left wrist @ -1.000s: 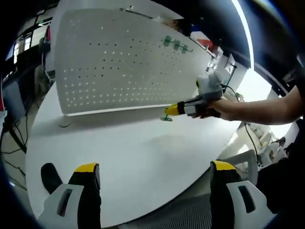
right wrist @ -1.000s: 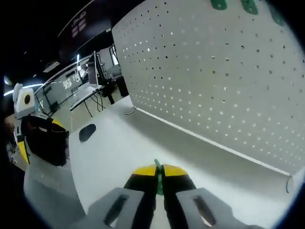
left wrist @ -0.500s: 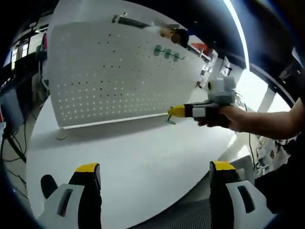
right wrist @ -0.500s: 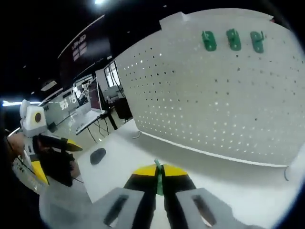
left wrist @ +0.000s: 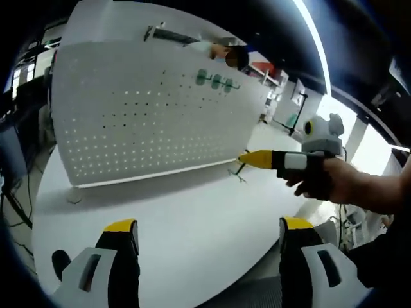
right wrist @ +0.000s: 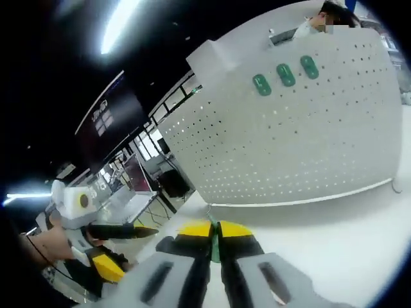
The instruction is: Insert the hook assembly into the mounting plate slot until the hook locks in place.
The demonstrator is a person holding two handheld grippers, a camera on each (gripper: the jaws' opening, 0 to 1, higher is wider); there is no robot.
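Note:
The white pegboard (left wrist: 148, 122) stands upright across the round white table (left wrist: 192, 212), with three green hooks (left wrist: 216, 80) mounted near its top right. My right gripper (left wrist: 247, 157), held in a hand, hovers in front of the board's right end, shut on a small green hook (left wrist: 238, 175) that hangs below its yellow tips. In the right gripper view the same hook (right wrist: 213, 232) shows as a thin green strip pinched between the jaws of my right gripper (right wrist: 214, 226), facing the pegboard (right wrist: 308, 141) and its mounted hooks (right wrist: 285, 74). My left gripper (left wrist: 209, 236) stands open over the near table edge.
A dark oval object (left wrist: 60, 262) lies on the table at the near left. The board's round foot (left wrist: 74, 196) rests at its left end. My left gripper (right wrist: 131, 249) shows at the left. A person (right wrist: 327, 14) stands behind the board. Desks fill the dim background.
My right gripper has carried the green hook up off the table and to the right, in front of the board's right end. Both views have tilted upward.

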